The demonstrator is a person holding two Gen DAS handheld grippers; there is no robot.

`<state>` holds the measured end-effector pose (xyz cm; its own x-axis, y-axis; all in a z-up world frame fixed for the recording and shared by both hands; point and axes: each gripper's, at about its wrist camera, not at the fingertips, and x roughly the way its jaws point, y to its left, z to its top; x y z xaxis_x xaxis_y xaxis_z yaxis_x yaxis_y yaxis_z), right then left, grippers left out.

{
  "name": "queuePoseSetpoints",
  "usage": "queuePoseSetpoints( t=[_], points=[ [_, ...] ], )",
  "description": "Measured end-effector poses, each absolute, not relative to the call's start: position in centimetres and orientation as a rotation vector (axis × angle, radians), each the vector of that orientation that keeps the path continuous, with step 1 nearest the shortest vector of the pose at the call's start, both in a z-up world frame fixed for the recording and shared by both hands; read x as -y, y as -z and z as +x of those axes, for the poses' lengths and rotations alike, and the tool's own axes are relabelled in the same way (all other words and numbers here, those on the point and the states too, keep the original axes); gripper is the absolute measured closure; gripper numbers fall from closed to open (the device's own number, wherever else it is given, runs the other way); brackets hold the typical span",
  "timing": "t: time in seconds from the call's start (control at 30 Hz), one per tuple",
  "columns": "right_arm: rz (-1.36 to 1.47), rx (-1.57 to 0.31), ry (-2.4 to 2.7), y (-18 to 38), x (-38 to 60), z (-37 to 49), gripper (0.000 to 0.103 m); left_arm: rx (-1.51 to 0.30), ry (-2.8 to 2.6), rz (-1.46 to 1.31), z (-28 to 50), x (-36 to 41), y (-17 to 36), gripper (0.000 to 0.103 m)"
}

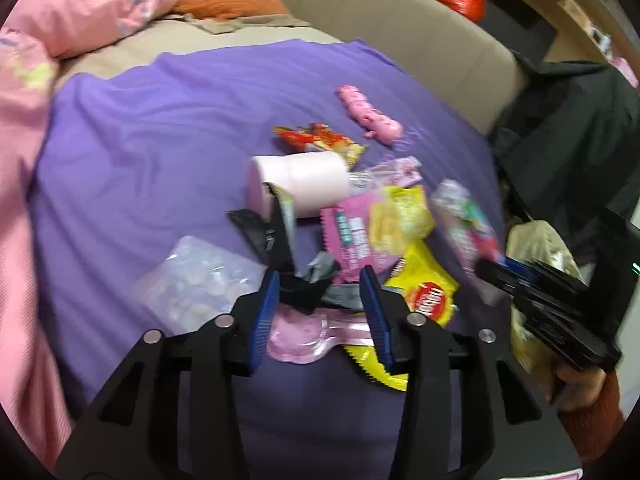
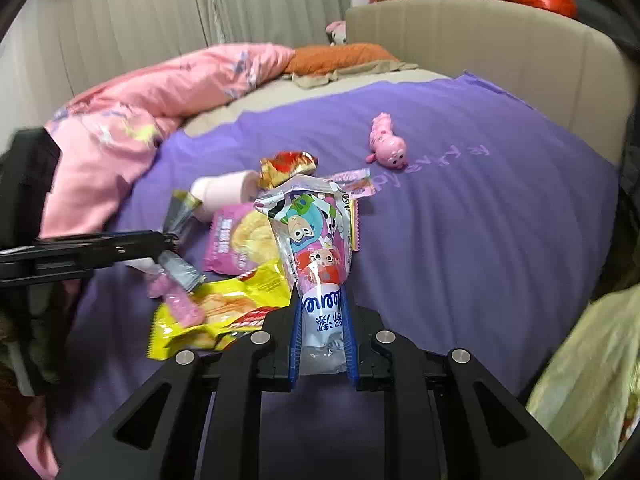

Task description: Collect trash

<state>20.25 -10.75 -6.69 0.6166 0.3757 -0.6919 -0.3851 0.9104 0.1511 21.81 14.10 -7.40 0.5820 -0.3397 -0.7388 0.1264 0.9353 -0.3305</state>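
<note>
My right gripper is clenched on a tall white plastic snack packet printed with cartoon faces, which stands upright between my blue pads above the purple bedsheet. My left gripper has its jaws spread, and between them hangs a crumpled silver-and-black foil wrapper; whether either pad touches it I cannot tell. The rest of the trash lies in a heap on the sheet: a yellow crisp bag with a red logo, a pink biscuit packet overlapping it, a red-and-gold foil wrapper farther off, and a clear plastic zip bag to the left. A pale pink plastic cup lies on its side beside the pink packet. A pink toy caterpillar sits well apart from the heap, nearer the beige padded bed frame. A pale yellowish bag shows at my right edge.
</note>
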Motion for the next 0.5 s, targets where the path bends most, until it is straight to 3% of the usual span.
queuePoseSetpoints(
  t=[0.13, 0.3, 0.33, 0.4, 0.5],
  points=[
    [0.026, -0.748, -0.441, 5.7, 12.1, 17.9, 0.085, -0.911, 0.240, -0.249, 21.5, -14.4, 7.5, 0.051],
    [0.035, -0.734, -0.432, 5.5, 13.1, 16.4, 0.085, -1.014, 0.177, -0.303, 22.8, -14.3, 9.7, 0.050],
    [0.036, -0.731, -0.431, 5.5, 13.3, 16.2, 0.085, -1.031, 0.161, -0.309, 23.1, -14.2, 10.0, 0.053],
    [0.037, -0.721, -0.427, 5.3, 13.6, 15.9, 0.085, -1.028, 0.150, -0.316, 23.3, -13.7, 9.8, 0.072],
    [0.027, -0.675, -0.420, 4.0, 14.5, 14.5, 0.085, -0.966, 0.151, -0.325, 22.4, -13.0, 7.7, 0.078]
  ],
)
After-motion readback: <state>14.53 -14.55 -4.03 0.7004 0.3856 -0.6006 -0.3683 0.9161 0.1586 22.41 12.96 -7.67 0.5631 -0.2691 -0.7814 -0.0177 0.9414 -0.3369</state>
